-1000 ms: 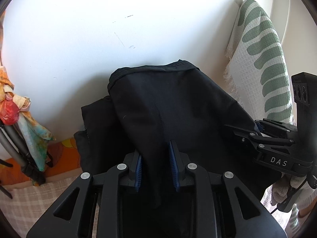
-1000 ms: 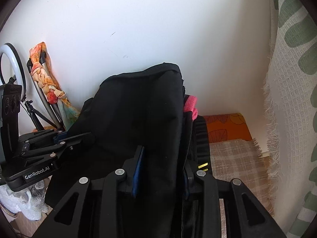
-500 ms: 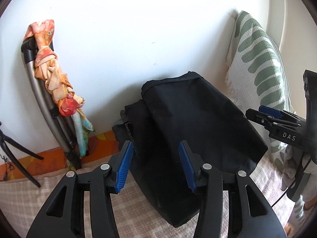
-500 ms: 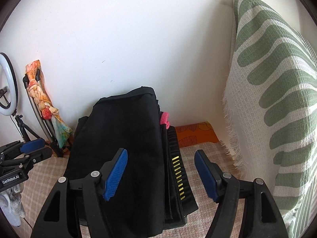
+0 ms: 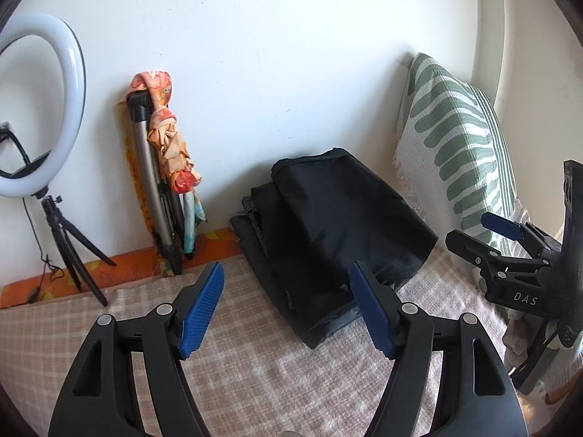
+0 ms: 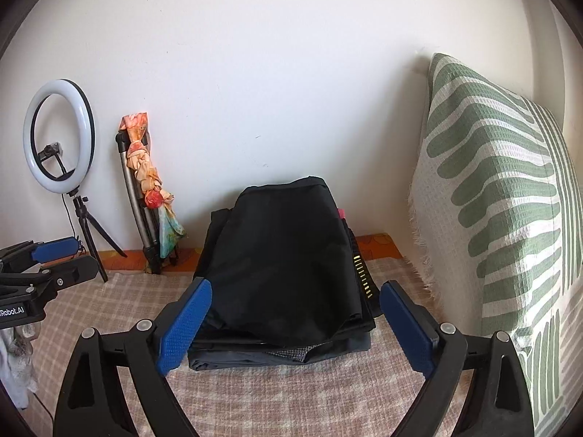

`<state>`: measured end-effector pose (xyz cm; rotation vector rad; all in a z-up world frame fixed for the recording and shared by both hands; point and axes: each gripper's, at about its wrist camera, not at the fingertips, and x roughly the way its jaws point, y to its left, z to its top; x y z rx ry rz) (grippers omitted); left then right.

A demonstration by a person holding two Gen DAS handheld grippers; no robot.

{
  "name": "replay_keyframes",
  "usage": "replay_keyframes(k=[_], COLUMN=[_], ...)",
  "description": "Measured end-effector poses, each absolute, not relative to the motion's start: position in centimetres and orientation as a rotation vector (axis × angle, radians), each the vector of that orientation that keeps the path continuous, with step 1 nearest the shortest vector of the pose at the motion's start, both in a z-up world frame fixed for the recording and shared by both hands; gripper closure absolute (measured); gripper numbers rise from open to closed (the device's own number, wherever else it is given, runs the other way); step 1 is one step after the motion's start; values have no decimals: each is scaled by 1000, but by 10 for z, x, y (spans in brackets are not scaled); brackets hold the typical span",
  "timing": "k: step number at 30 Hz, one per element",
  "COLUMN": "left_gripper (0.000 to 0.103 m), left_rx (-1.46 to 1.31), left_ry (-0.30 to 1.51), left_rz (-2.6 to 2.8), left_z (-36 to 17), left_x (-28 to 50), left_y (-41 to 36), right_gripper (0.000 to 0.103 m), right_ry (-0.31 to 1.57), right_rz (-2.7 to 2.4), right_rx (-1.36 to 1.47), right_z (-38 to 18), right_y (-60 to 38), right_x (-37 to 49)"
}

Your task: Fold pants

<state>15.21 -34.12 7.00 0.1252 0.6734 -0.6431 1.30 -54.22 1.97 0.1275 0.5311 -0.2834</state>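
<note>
Folded black pants (image 5: 339,225) lie on top of a stack of dark folded clothes against the white wall; they also show in the right wrist view (image 6: 284,262). My left gripper (image 5: 288,309) is open and empty, a little in front of the stack and to its left. My right gripper (image 6: 295,320) is open and empty, its blue pads (image 6: 186,324) on either side of the stack's front edge, drawn back from it. The right gripper also shows in the left wrist view (image 5: 510,255), and the left gripper in the right wrist view (image 6: 51,258).
A checked beige blanket (image 6: 291,393) covers the surface. A green-patterned pillow (image 6: 503,218) stands on the right. A ring light on a tripod (image 6: 58,134) and a folded stand wrapped in orange cloth (image 6: 145,189) lean at the left wall.
Both grippers let go of the black pants, opened wide and drew back from the stack. The pants now rest on the pile.
</note>
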Motion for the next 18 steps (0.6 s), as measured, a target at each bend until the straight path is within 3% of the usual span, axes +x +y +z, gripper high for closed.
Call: replay_keyframes(k=[16,18], left_gripper=[30,21], left_rx=[152,150], left_ry=[607,594], left_rz=[-623,-624], left_z=[69,68], left_x=[49,35], left_y=[-271,-259], right_gripper=[0,0], right_ry=[484,484], right_rz=[-343,-332], right_rx=[146,152], right_z=[5,1], right_y=[-452,-440], right_x=[-71,-77])
